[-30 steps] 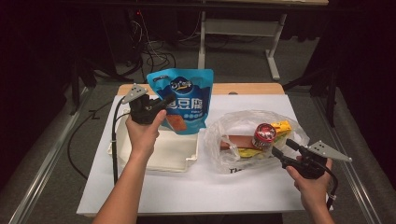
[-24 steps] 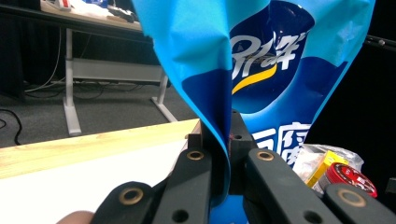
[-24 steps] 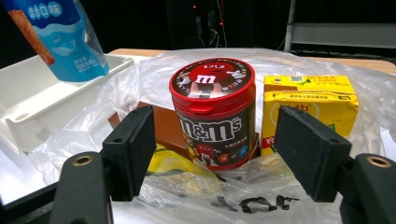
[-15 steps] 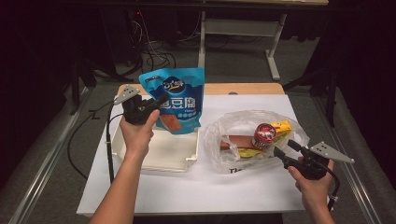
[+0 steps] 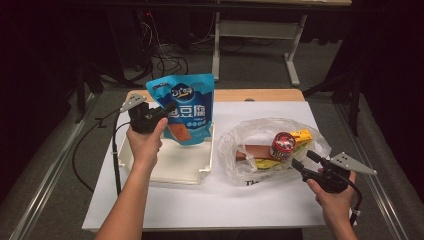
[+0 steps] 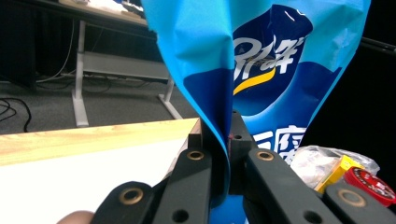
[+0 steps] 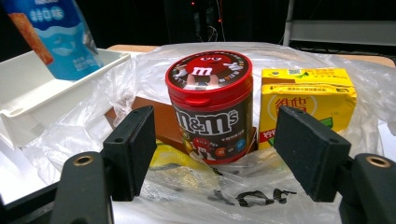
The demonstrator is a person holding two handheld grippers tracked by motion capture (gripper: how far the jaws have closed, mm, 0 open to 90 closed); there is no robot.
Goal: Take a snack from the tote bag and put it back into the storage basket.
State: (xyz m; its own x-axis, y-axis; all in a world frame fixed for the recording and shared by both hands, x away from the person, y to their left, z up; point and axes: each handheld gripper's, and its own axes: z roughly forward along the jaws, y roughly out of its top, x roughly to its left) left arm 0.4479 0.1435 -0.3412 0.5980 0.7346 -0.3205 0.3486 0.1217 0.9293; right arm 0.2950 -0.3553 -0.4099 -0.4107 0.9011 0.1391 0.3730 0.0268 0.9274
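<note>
Left gripper (image 5: 167,111) is clamping the blue pouch (image 5: 185,107) above the white tray (image 5: 170,167); right gripper (image 7: 215,154) is hovering, jaws apart, facing the candy canister (image 7: 210,105).

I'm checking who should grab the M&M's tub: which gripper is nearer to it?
Right. The right gripper sits open just in front of the M&M's tub, at the plastic bag. The left gripper is across the table, shut on the blue pouch above the white tray.

Dim room, grey carpeted floor (image 5: 260,75). White-topped work table (image 5: 210,200) with pale wooden far edge (image 5: 250,95) under bright light. Beyond it, white metal desk frame (image 5: 250,37) on splayed feet, black cables (image 5: 165,60) tangled on floor, dark surroundings.
</note>
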